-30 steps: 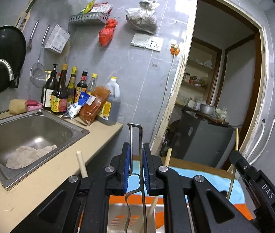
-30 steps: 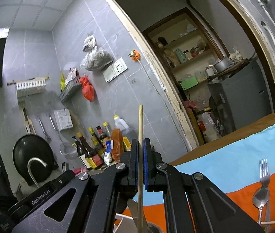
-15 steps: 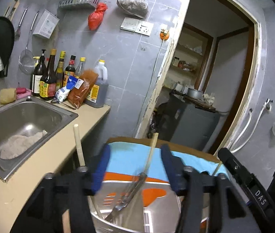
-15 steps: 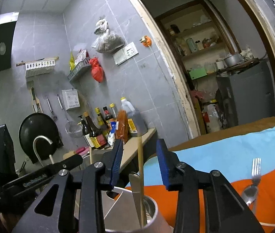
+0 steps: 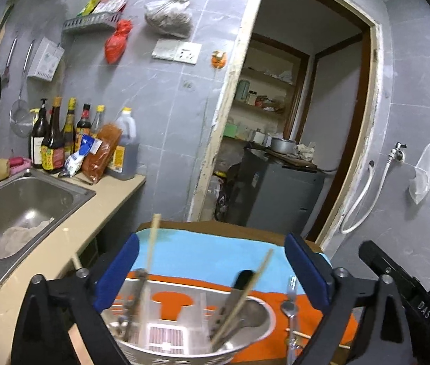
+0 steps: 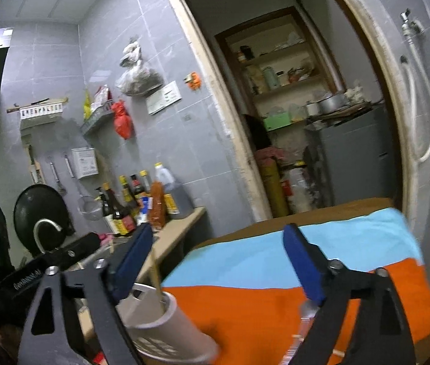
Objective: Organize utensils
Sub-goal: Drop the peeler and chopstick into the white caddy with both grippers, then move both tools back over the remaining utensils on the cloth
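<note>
Low in the frame, both grippers, left (image 5: 212,269) and right (image 6: 215,261), have just spread their fingers; nothing is pinched. Chopsticks (image 5: 239,301) stand upright in the holder (image 5: 184,334); a fork (image 5: 291,301) lies lengthwise at lower right, nearer the right hand.

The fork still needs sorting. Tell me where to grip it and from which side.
Grip the fork around its slim neck just below the tines, coming down from above with the right gripper, which is open. It lies flat on the orange cloth beside the utensil holder, so only a top approach straddles it.
</note>
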`<control>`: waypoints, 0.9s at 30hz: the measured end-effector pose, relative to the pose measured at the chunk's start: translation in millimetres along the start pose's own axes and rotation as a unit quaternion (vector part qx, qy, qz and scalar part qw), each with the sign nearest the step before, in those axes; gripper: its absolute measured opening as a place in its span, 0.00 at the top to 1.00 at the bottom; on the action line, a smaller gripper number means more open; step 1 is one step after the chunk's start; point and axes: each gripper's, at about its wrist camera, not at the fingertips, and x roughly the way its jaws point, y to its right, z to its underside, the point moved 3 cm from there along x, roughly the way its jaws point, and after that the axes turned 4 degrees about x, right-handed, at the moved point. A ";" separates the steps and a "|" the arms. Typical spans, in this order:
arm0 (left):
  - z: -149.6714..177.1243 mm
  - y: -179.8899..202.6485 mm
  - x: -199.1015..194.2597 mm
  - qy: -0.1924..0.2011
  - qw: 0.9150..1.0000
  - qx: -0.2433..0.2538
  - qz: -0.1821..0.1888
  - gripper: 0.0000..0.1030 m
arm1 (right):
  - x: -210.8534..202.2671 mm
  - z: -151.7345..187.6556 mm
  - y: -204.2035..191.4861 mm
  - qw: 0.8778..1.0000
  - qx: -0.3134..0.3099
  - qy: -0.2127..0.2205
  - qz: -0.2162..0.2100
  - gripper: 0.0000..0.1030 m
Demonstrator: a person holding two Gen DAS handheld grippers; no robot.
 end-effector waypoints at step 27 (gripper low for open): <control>89.5 147.0 55.5 -0.149 0.983 0.082 0.072 0.18 | -49.6 20.4 180.6 0.984 -0.007 -0.137 0.111 0.03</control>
